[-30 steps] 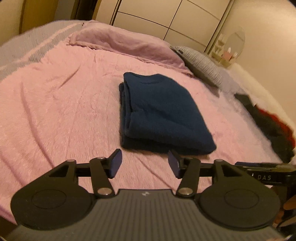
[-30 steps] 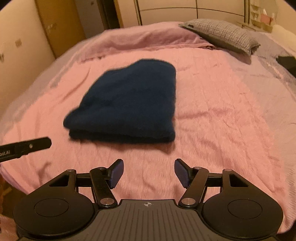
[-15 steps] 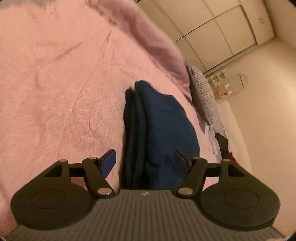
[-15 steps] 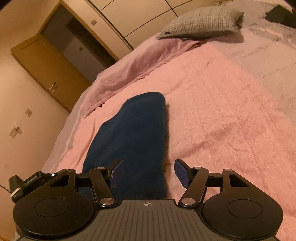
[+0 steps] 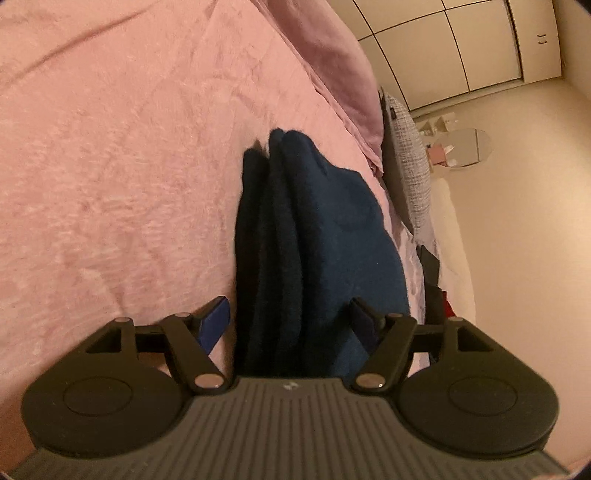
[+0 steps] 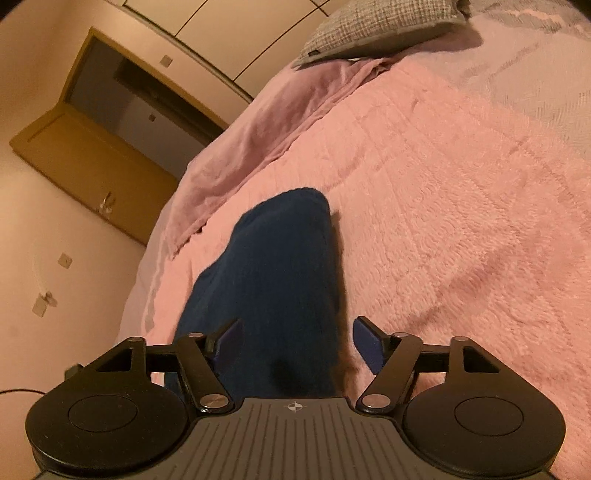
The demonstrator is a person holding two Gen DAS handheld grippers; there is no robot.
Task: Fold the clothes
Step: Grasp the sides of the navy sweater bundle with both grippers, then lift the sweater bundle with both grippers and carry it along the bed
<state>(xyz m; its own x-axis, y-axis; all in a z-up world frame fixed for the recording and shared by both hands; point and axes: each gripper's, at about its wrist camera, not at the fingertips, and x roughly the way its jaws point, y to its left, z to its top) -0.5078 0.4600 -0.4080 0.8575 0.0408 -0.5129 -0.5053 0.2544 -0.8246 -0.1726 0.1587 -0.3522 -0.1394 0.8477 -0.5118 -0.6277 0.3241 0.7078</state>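
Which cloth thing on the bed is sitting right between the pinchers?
The folded dark blue sweater. It lies between each tool's opening jaws, while the grey checked pillow and the mauve sheet lie far off at the bed's head.

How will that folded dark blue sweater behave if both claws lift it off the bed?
The folded dark blue sweater looks thick and fuzzy, so probably floppy: unsupported parts would sag. Its stacked layers lie loose and may slide apart. The plush pink blanket would likely drag on it if pushed.

Pink bed, wardrobe, wooden door.
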